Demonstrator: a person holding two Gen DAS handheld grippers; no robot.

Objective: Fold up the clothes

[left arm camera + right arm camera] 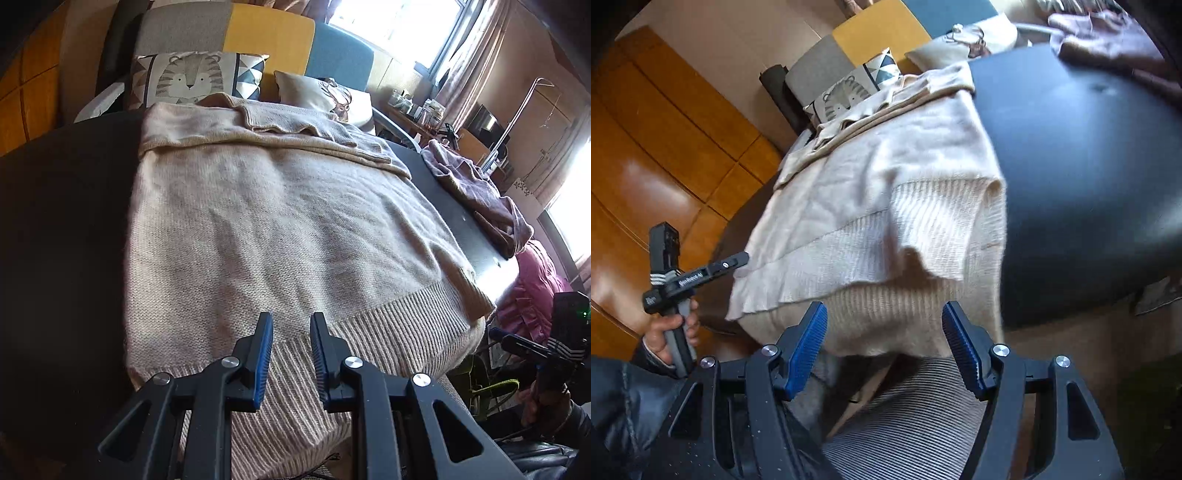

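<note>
A beige knit sweater (280,229) lies flat on the dark table (62,229), with its sleeves folded across the top. Its ribbed hem (295,376) hangs over the near edge. My left gripper (291,319) hovers over the hem, its jaws a narrow gap apart with nothing between them. It also shows in the right wrist view as the left gripper (740,256), just beside the hem's left end. My right gripper (884,314) stands wide open in front of the sweater (886,177), just short of the hem's turned-over corner (916,266), holding nothing.
A crumpled purple garment (480,192) lies at the table's far right corner, and a pink cloth (535,291) sits below the right edge. A tiger cushion (192,79) and a sofa stand behind. A wooden floor (646,155) spreads to the left.
</note>
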